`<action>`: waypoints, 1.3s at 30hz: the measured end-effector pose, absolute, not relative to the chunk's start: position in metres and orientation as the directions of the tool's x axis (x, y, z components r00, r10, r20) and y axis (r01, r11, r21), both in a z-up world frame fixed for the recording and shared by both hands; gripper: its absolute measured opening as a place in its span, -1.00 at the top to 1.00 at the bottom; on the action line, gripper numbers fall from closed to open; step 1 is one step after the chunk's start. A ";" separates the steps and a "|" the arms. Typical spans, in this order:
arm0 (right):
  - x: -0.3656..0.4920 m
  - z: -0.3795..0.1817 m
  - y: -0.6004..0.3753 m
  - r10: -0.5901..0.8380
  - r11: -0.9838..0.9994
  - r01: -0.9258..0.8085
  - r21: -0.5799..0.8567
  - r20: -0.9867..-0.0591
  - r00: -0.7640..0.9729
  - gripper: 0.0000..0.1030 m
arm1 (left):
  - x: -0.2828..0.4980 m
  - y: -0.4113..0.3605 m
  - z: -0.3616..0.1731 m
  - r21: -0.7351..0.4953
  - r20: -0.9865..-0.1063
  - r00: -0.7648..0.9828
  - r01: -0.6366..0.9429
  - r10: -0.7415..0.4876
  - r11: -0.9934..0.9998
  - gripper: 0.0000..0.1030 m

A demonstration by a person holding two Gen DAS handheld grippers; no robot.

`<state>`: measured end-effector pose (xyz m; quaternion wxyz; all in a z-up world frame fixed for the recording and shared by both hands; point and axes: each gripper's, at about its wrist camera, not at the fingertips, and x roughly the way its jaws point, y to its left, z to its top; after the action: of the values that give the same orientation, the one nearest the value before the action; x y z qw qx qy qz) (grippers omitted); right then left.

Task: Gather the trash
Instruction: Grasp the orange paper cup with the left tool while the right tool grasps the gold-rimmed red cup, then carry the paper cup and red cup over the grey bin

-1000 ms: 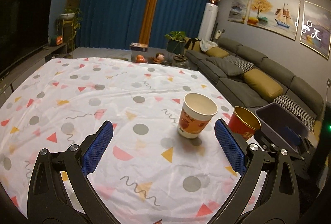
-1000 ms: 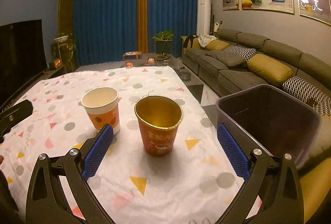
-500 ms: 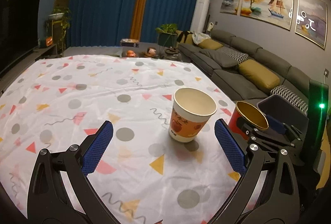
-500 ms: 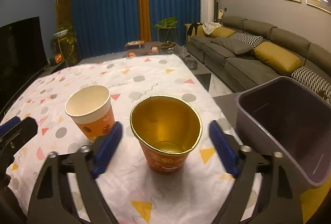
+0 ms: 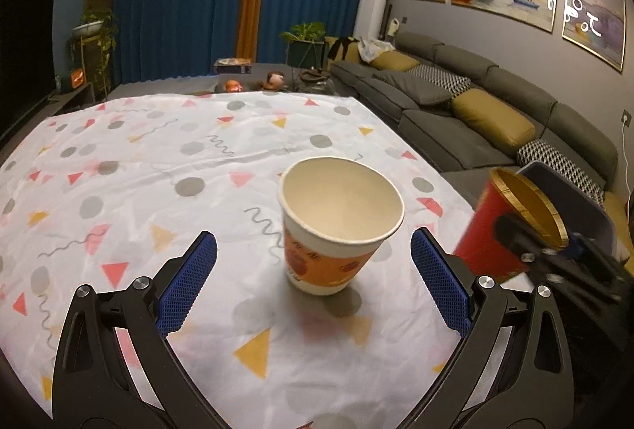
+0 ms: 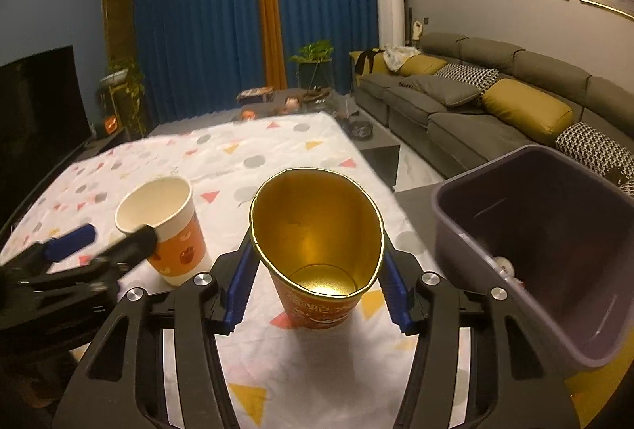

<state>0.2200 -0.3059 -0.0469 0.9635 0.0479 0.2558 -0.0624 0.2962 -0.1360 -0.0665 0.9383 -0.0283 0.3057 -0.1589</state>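
Our right gripper (image 6: 317, 286), spread wide a second ago, is closing on the gold cup (image 6: 317, 230), squashing its rim oval beside the bin (image 6: 554, 262), while our left gripper (image 5: 313, 282), spread, now straddles the white cup (image 5: 337, 226), so both seem nearly bin-ready.

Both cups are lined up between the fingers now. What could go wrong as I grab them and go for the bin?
The right gripper is closing on the gold-lined cup, whose rim already looks squeezed oval; more pressure may crush it. The left gripper is open around the paper cup, nearer one pad, so closing could tip it. The cups stand close together; the grippers might collide heading for the bin.
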 end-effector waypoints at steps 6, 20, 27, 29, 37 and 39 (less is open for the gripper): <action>0.205 -0.038 -0.315 -0.097 0.987 0.146 0.068 -0.470 0.877 -0.08 | 0.312 -0.154 -0.075 -0.137 -0.599 0.743 0.269 -0.297 0.953 -0.88; 0.193 -0.034 -0.318 -0.084 0.990 0.127 0.065 -0.458 0.885 -0.09 | 0.318 -0.153 -0.078 -0.184 -0.610 0.712 0.300 -0.348 0.936 -0.22; 0.180 -0.021 -0.328 -0.094 0.987 0.139 0.077 -0.425 0.900 -0.09 | 0.292 -0.162 -0.053 -0.188 -0.572 0.718 0.357 -0.397 0.915 -0.22; 0.172 -0.013 -0.338 -0.120 0.983 0.166 0.081 -0.400 0.908 -0.09 | 0.281 -0.172 -0.040 -0.185 -0.544 0.719 0.399 -0.432 0.898 -0.22; 0.138 0.003 -0.403 -0.271 0.940 0.325 0.101 -0.358 0.894 -0.10 | 0.250 -0.244 -0.002 -0.198 -0.464 0.660 0.573 -0.590 0.796 -0.22; 0.132 0.000 -0.416 -0.298 0.929 0.356 0.102 -0.365 0.882 -0.10 | 0.246 -0.266 0.002 -0.206 -0.453 0.633 0.611 -0.628 0.764 -0.22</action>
<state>0.1322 -0.4162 0.0001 0.9665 0.0832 0.1742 -0.1691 0.2456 -0.2665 0.0017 0.9034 -0.0163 0.2570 -0.3429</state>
